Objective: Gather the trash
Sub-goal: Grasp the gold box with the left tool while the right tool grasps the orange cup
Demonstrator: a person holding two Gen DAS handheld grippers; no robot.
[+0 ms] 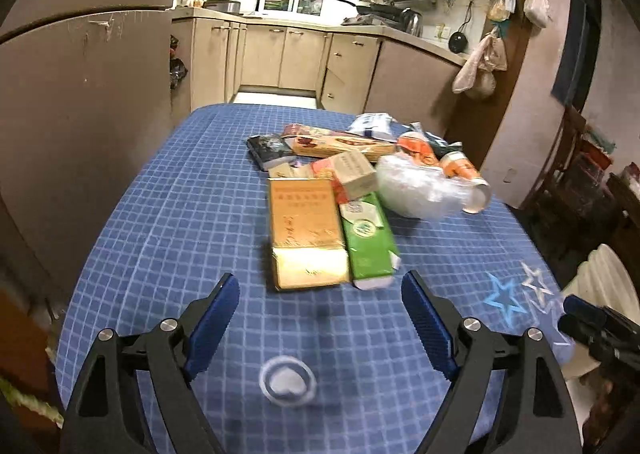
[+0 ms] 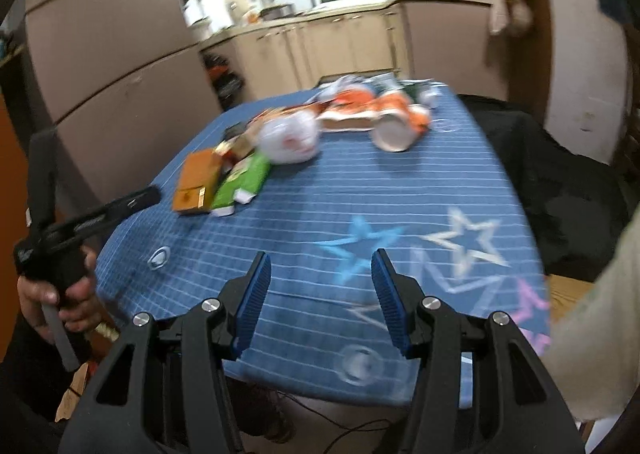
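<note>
A heap of trash lies on the blue checked tablecloth (image 1: 180,213). Nearest is a gold-orange box (image 1: 306,234) with a green carton (image 1: 368,242) beside it. Behind are a small beige box (image 1: 356,171), a crumpled clear plastic bag (image 1: 416,185), an orange paper cup (image 1: 468,181), a long red-brown box (image 1: 340,143) and a dark book-like pack (image 1: 272,149). My left gripper (image 1: 320,286) is open and empty, just short of the gold box. My right gripper (image 2: 320,266) is open and empty above the near table edge; the heap (image 2: 288,137) lies farther off.
Kitchen cabinets (image 1: 304,57) and a brown fridge (image 1: 80,113) stand behind and left of the table. A white bin-like container (image 1: 604,278) sits off the table's right edge. The left hand tool (image 2: 80,230) shows in the right wrist view. Star prints (image 2: 460,238) mark the cloth.
</note>
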